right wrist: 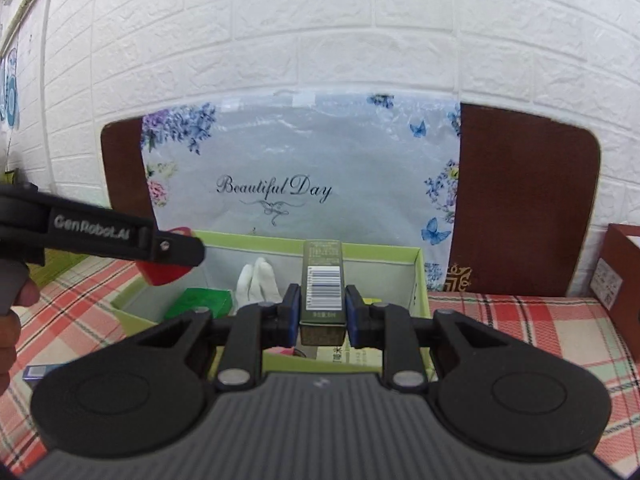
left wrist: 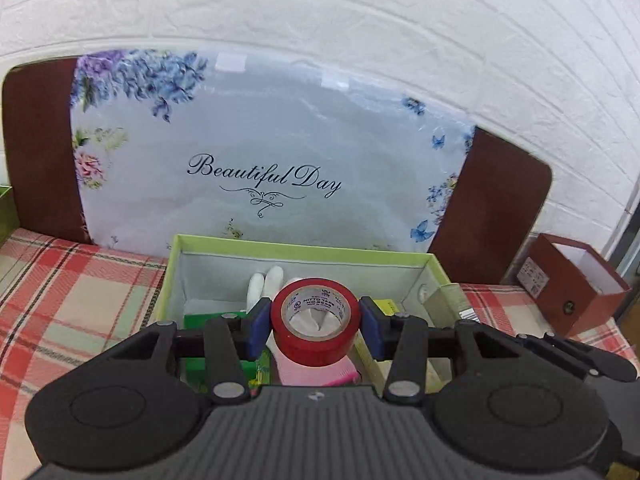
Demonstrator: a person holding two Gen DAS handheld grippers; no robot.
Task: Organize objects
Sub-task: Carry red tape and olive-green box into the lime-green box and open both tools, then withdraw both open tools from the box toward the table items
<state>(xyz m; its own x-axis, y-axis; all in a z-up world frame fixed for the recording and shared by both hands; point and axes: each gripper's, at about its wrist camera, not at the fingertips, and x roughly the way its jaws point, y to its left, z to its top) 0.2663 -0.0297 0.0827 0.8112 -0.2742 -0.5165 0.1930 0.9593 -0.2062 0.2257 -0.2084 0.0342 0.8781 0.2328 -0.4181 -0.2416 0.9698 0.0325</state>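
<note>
The left hand-held gripper is clamped on a red tape roll, held above the open green box that sits on the plaid-covered worktop. The right hand-held gripper grips a slim dark carton with a barcode label — also over the box. Inside lie a white glove, a green packet and a pink item.

L tool & R tool both clamped, prob. level, fwd-pointing.
</note>
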